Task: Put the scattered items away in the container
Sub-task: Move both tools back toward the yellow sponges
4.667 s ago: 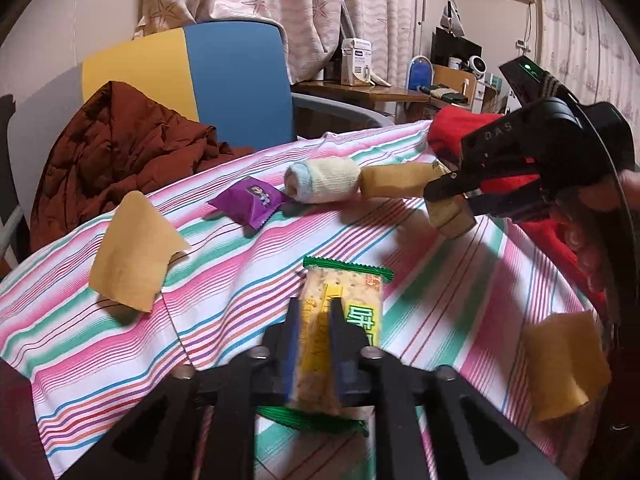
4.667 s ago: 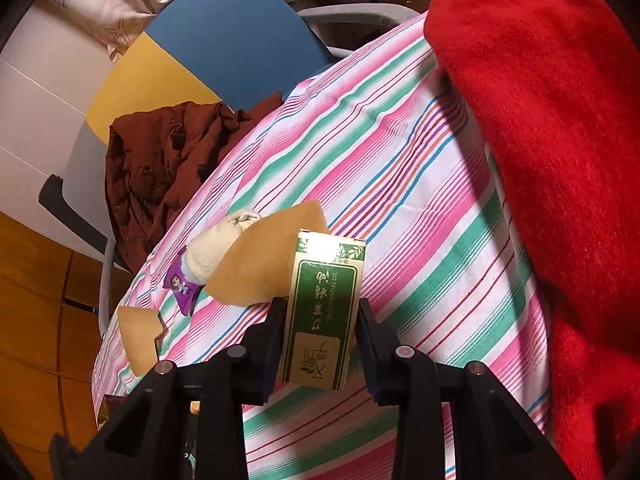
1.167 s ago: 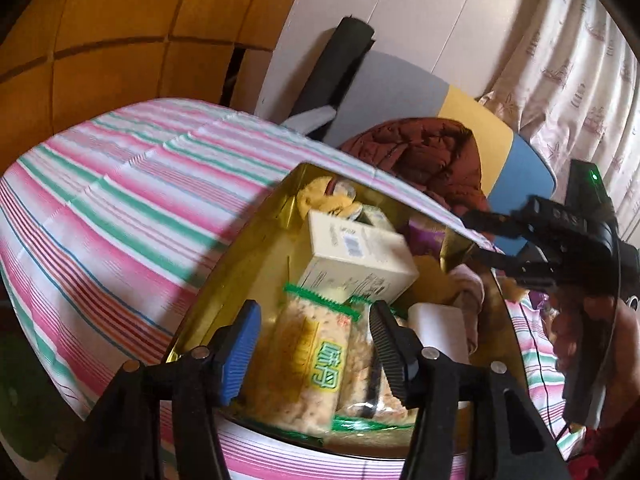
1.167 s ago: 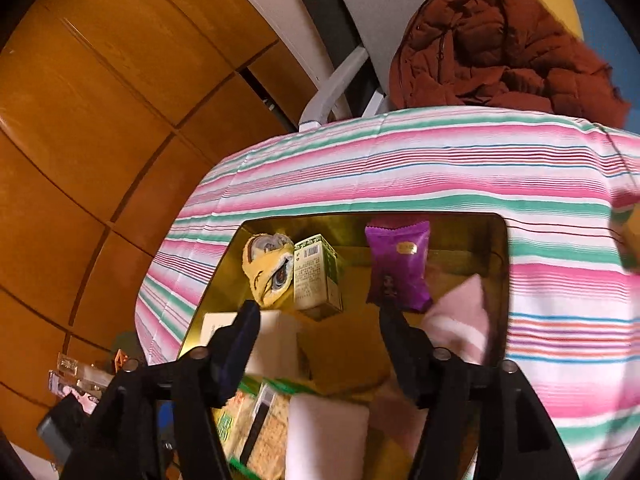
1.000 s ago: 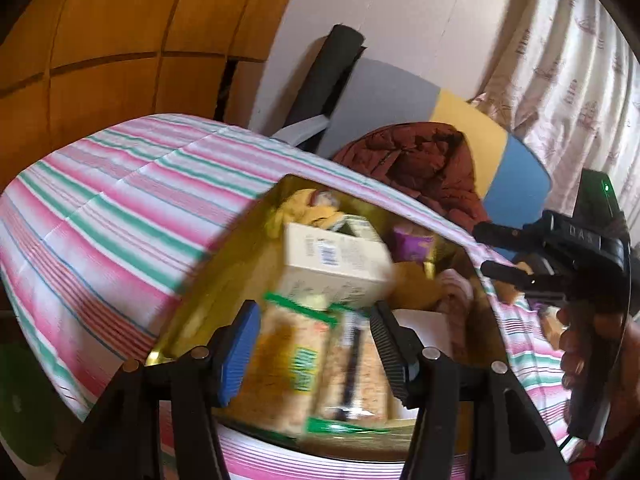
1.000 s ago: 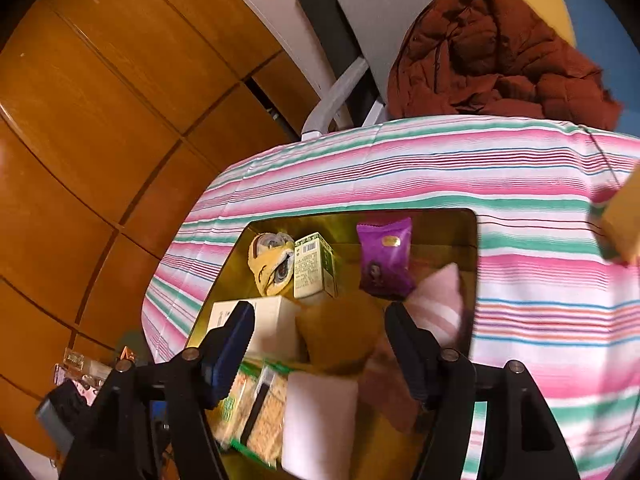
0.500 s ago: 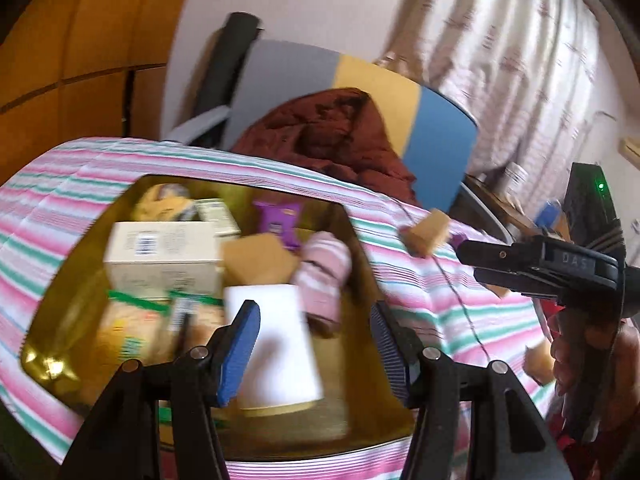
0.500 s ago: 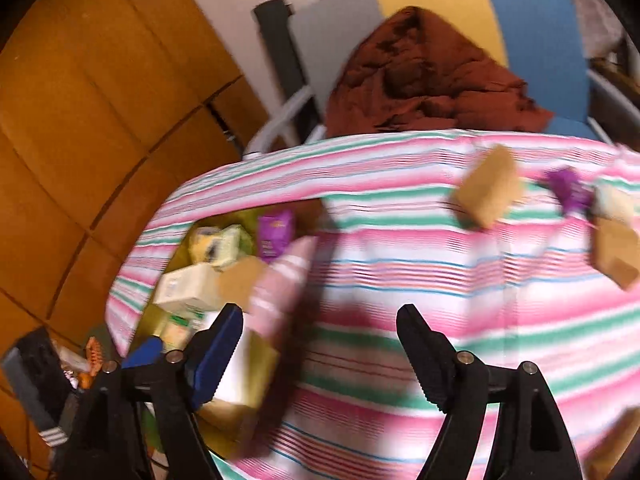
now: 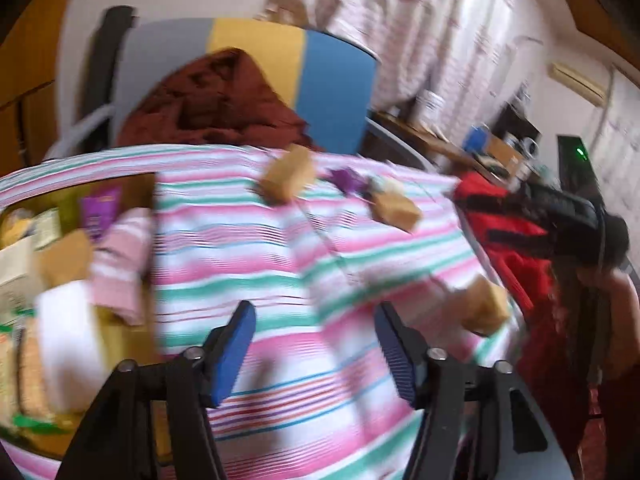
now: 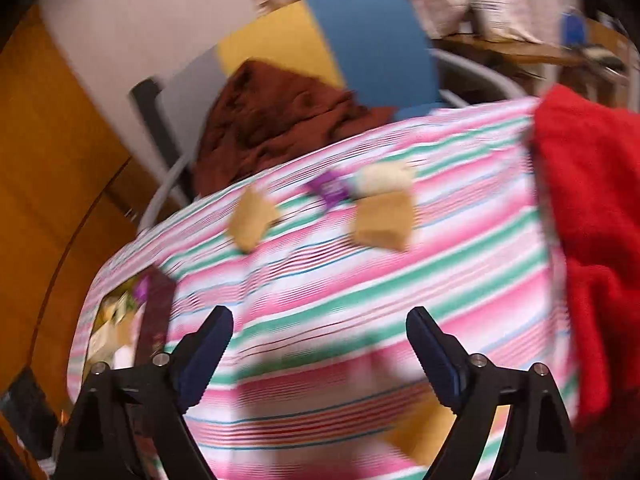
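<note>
Looked like a home, prob. a bedroom or living rm. Patterned curtains [image 9: 432, 32] hung at the back w/ a wall AC unit [image 9: 576, 80] high at the right. A striped cloth [image 9: 320, 248] covered the table, a brown jacket [image 9: 212, 100] was dumped on a grey/yellow/blue chair [image 9: 280, 52], wood panelling [image 10: 44, 152] ran along one side, and a cluttered desk [image 9: 460, 144] stood behind.
</note>
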`<state>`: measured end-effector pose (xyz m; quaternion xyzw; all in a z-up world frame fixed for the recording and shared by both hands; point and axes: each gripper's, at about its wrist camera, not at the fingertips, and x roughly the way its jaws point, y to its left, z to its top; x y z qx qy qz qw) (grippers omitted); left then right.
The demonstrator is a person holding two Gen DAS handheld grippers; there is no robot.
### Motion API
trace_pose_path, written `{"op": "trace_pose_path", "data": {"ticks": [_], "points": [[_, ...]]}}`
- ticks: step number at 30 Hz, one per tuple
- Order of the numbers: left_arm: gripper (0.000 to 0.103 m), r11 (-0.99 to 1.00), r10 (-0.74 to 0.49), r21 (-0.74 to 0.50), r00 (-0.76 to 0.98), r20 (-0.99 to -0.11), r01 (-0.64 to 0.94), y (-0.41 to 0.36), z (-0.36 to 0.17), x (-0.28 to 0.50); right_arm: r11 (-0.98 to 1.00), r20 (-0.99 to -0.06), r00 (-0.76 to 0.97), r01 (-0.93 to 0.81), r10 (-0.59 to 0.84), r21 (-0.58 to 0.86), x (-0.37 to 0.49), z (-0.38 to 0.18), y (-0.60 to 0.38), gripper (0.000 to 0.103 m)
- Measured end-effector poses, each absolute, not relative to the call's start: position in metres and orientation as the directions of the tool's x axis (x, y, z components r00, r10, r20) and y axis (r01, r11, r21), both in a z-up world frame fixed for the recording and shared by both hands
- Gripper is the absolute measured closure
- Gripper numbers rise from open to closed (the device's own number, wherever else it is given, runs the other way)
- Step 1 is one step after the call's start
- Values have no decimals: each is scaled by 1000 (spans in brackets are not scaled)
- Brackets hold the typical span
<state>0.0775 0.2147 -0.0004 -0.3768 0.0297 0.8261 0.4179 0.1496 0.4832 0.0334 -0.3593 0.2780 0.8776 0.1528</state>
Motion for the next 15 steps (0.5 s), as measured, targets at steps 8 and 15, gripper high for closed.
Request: {"op": "trace_pose_path", "data": {"ticks": [8, 15], "points": [[30, -466, 687, -192, -216, -694, -864, 314, -8, 114, -617, -704, -699, -613, 131, 494, 185, 20, 566, 12], [30, -259, 723, -223, -35, -690, -940, 382, -15, 136, -537, -578, -799, -564, 164, 627, 212, 26, 583, 3]]}}
